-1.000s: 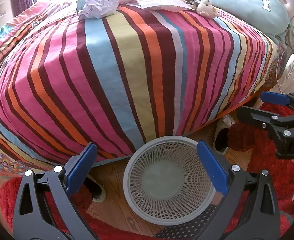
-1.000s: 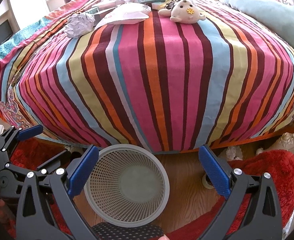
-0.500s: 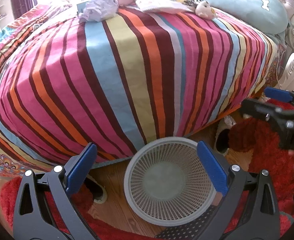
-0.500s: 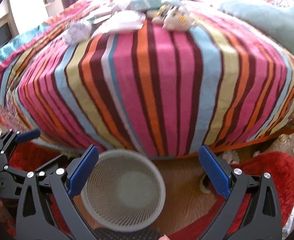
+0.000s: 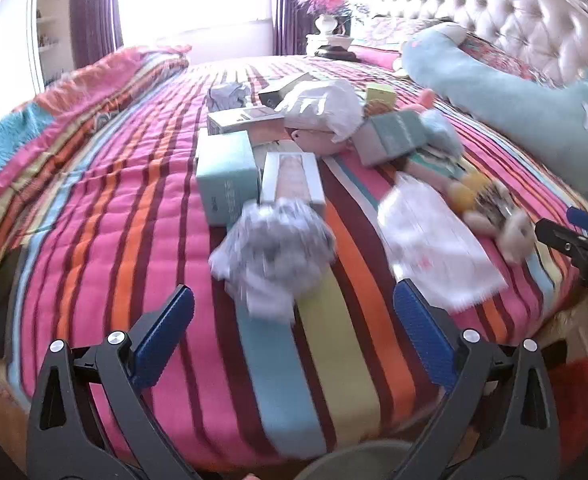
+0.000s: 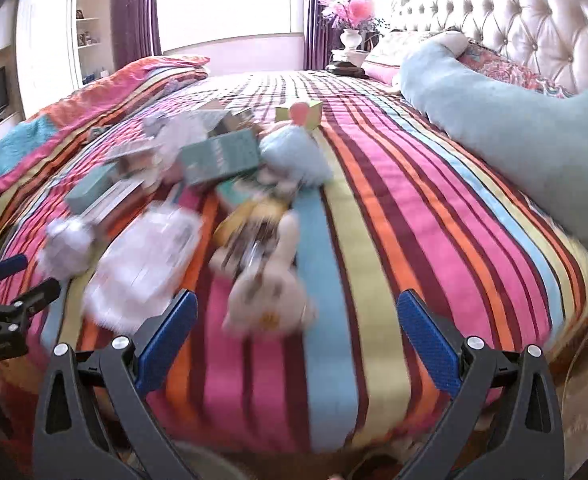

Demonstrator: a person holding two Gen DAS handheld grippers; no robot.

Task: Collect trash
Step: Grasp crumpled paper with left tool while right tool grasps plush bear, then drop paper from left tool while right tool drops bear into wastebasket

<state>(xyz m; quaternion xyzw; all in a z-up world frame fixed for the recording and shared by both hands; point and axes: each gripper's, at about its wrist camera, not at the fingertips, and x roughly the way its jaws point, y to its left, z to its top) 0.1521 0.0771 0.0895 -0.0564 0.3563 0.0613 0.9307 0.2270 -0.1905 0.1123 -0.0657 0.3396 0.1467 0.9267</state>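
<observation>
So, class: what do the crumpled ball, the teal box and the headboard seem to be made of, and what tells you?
Crumpled ball: probably paper, matt white-grey, with sharp creases and jagged edges, though blurred.
Teal box: likely thin card, smooth faces, crisp folded corners, printed side.
Headboard: padded upholstery, pale with a slight sheen, leather-like or fabric; deep buttoned tufts show it.

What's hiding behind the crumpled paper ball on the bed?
Right behind the paper ball stand a teal box and a pale pink box. The ball covers their near ends, so anything tucked beneath cannot be seen.
</observation>
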